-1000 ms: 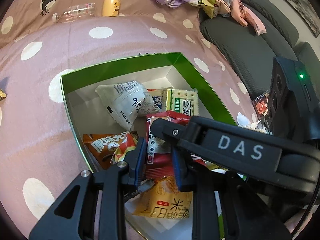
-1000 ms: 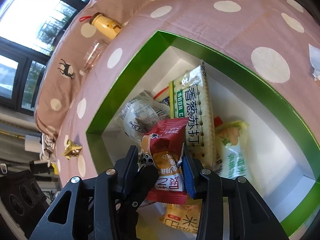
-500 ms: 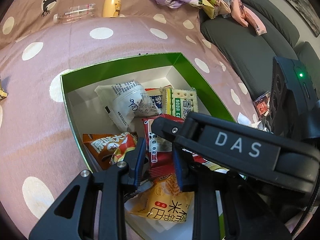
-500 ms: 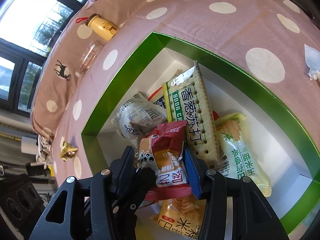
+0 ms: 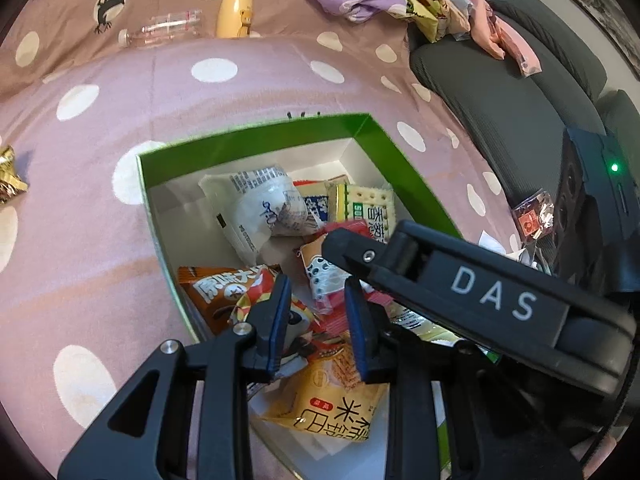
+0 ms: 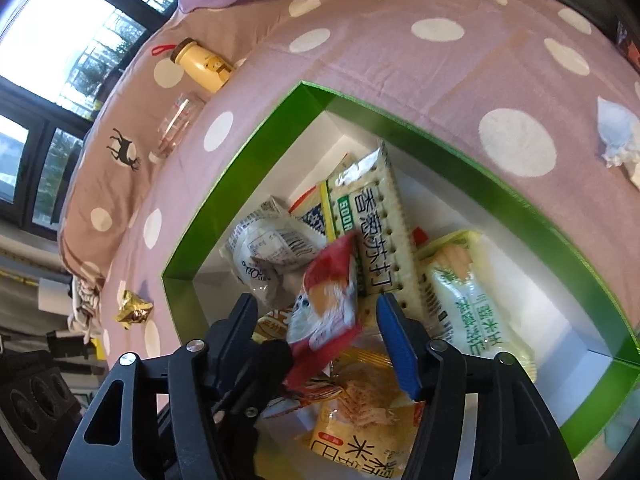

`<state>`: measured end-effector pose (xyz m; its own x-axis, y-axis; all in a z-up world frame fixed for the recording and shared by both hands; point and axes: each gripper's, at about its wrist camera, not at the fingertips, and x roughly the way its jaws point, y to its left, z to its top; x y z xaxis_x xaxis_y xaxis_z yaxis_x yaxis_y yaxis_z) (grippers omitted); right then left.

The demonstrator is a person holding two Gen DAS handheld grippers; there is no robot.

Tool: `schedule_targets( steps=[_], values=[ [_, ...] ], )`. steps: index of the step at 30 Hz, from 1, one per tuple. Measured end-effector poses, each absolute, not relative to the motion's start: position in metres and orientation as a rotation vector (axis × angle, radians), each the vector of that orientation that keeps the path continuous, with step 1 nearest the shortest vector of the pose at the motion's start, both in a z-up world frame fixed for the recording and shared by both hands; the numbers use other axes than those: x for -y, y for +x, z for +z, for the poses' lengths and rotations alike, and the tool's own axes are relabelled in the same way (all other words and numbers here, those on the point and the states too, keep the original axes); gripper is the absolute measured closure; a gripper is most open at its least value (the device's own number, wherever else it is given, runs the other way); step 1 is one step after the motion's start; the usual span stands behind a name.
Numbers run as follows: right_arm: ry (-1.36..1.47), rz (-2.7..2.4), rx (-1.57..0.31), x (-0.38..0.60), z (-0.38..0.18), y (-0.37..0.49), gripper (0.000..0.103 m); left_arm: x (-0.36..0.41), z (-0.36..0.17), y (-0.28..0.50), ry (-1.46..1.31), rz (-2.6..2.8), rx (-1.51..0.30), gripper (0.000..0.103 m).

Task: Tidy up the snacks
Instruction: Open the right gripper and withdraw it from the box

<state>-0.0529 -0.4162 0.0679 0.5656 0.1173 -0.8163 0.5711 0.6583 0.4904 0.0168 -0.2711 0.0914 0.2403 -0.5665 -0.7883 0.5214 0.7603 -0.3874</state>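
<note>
A green box (image 5: 256, 136) (image 6: 248, 184) with a white inside lies on the dotted bedspread and holds several snack packets. My right gripper (image 6: 316, 328) hangs over it with its jaws wide apart. A red snack packet (image 6: 326, 300) lies blurred between them, also seen in the left wrist view (image 5: 326, 276). My left gripper (image 5: 316, 320) is open and empty above an orange packet (image 5: 224, 292). The right gripper's arm crosses the left wrist view. A yellow cracker packet (image 6: 360, 428) lies at the near end.
A gold-wrapped snack (image 5: 10, 176) (image 6: 134, 310) lies on the bedspread left of the box. A yellow bottle (image 5: 236, 12) and a clear bottle (image 5: 164, 32) lie far back. A crumpled wrapper (image 6: 618, 136) lies right. A grey sofa (image 5: 500, 92) stands at the right.
My right gripper has opened and let go of the red packet, which drops towards the pile in the box. My left gripper has opened a little wider.
</note>
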Motion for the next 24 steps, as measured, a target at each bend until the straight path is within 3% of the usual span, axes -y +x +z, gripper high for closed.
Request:
schedule_targets(
  steps=[2, 11, 15, 24],
  values=[
    [0.834, -0.3, -0.939, 0.417, 0.071, -0.055, 0.037, 0.268, 0.098, 0.014, -0.025, -0.724, -1.071, 0.064],
    [0.774, -0.281, -0.858, 0.404, 0.095, -0.06, 0.026, 0.244, 0.124, 0.006, -0.007, -0.697, -0.966, 0.049],
    [0.735, -0.27, -0.825, 0.393, 0.105, -0.061, 0.024, 0.224, 0.133, 0.007, -0.03, -0.673, -0.936, 0.033],
    [0.631, -0.22, -0.787, 0.363, 0.122, -0.054, 0.023, 0.16, 0.142, 0.013, -0.111, -0.565, -0.898, 0.025]
  ],
)
